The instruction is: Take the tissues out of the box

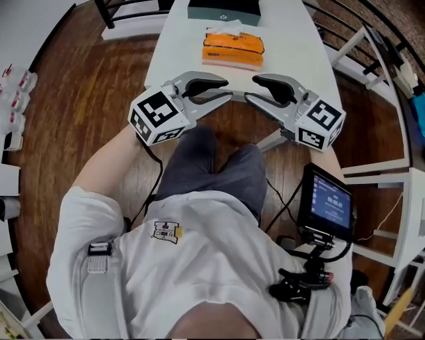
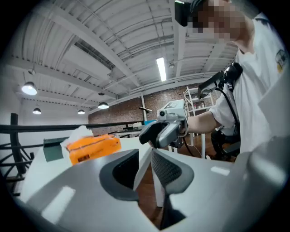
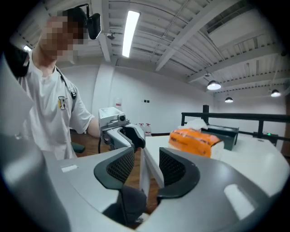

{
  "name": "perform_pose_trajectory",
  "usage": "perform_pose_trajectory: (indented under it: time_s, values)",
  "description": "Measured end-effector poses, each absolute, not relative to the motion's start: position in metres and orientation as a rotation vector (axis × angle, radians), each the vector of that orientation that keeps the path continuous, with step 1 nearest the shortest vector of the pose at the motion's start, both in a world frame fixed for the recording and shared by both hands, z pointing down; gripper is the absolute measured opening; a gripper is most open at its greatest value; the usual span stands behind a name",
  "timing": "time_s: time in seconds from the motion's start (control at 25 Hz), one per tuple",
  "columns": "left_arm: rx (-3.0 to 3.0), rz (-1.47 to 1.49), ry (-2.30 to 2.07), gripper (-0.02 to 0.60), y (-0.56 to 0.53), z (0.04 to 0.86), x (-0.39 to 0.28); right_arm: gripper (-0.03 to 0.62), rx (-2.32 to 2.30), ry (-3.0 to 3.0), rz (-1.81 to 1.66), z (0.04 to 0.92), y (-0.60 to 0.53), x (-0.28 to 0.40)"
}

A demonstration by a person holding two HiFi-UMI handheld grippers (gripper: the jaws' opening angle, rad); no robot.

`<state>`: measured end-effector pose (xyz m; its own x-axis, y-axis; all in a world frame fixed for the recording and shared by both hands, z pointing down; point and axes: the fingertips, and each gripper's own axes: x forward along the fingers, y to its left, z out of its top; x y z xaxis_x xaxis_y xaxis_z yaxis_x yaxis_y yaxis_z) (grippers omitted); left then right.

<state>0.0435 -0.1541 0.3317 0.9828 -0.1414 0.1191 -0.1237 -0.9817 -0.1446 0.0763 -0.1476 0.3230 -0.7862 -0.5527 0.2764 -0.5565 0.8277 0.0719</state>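
Grey trousers and a white shirt fill the foreground as a seated person holds both tools at the near edge of a white table (image 1: pixel 292 53). The left gripper (image 1: pixel 216 93) and right gripper (image 1: pixel 262 91) point inward at each other. Each has its jaws parted, with nothing between them but the table's edge. A small screen (image 1: pixel 325 202) stands on a mount at 4 o'clock.

Well beyond the grippers, at 12 o'clock, lies the orange tissue box (image 1: pixel 232 52), untouched, a white tissue (image 1: pixel 224 28) tufting from its top. It may be a soft pack rather than card; the view is too small to say. A dark green box (image 1: pixel 224 10) sits just behind it.

The likely hazard is weight: the orange box looks light, so a one-sided pull could lift or drag it with the sheet unless the other gripper pins it. A pinch on too little of the tuft may tear it, and a hard reach could shove the box into the green one.
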Motion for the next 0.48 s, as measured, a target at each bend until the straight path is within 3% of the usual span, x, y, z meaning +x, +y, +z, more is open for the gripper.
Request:
perform_pose_trajectory:
  time_s: [0.24,0.48]
  values:
    - [-3.124,-0.314,0.197,0.091,-0.136,0.423,0.038,0.124,0.749,-2.753,0.314,0.414,-0.113,0.055]
    - [-3.254,-0.437,0.220,0.091,-0.129,0.483,0.030,0.008,0.647,-2.743,0.633,0.494,-0.104,0.032]
